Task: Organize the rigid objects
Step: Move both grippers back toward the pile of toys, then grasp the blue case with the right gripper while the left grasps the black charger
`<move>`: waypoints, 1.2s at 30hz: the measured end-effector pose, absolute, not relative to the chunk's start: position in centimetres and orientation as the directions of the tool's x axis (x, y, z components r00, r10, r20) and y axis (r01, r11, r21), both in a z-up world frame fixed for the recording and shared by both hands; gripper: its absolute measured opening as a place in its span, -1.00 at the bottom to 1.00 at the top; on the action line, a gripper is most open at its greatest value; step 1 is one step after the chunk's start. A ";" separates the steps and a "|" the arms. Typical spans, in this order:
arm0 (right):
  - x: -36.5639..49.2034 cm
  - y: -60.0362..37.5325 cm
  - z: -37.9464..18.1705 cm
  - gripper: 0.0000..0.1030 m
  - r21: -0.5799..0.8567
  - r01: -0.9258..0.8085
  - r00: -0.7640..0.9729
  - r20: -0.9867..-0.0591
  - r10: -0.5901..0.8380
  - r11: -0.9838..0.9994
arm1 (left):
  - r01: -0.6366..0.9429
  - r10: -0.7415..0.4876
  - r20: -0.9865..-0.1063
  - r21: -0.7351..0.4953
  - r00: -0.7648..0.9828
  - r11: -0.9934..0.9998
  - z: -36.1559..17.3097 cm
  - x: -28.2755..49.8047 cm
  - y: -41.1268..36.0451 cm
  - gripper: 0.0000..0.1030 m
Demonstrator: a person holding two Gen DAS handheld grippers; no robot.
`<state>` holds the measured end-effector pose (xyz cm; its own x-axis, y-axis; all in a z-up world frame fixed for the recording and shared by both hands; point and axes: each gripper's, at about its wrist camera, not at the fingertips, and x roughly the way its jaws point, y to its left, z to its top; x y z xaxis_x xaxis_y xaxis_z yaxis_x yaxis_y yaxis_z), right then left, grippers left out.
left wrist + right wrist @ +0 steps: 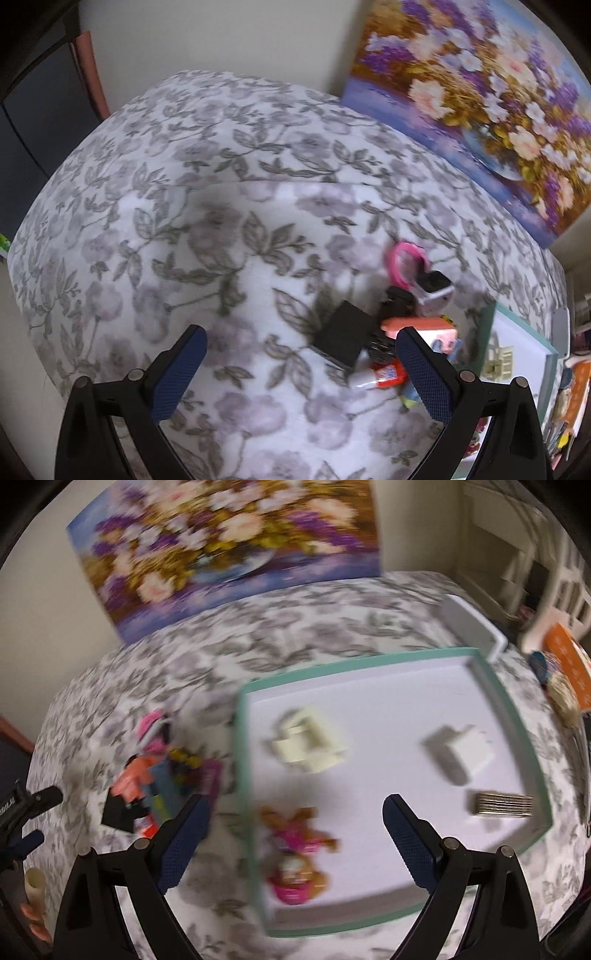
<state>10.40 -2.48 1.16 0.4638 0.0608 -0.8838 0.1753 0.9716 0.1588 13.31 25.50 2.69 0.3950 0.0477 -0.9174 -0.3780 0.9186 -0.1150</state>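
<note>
Small rigid objects (402, 325) heaped on floral bedding (184, 221), just left of a teal-rimmed tray (509, 716): black cube (341, 338), pink-strapped watch (421, 277), coral block (133, 781), other pieces too blurred to name. Left gripper (301, 369) spread wide, blue textured pads (177, 376) empty, hovering over bare bedding beside the heap. Right gripper (295, 843) likewise spread wide, gripping nothing, above the tray's near edge. On the tray's smooth white floor: cream blocky piece (306, 744), white charger plug (458, 755), metallic ridged bar (502, 805), pink-and-orange doll (295, 856). Floral painting (221, 550) propped behind.
</note>
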 end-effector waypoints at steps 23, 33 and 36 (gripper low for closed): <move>13.4 7.5 -2.3 0.84 0.028 0.008 0.413 -0.910 0.022 1.000 | -0.359 -0.078 -0.952 -0.186 0.294 0.914 -3.2 15.7 27.2 1.00; 14.5 9.1 -3.7 0.44 -0.020 -0.015 0.391 -0.920 -0.012 1.000 | -0.386 -0.070 -0.960 -0.175 0.271 0.906 -4.4 16.1 27.6 1.00; 14.7 9.4 -3.8 0.37 -0.017 -0.022 0.393 -0.920 -0.007 1.000 | -0.390 -0.064 -0.960 -0.172 0.274 0.905 -4.4 16.2 27.8 1.00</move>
<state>14.68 9.42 -3.78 0.3929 -0.0073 -0.9196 -0.0220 0.9996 -0.0173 16.20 27.79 -4.41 0.2740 -0.0642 -0.9596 -0.3900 0.9046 -0.1719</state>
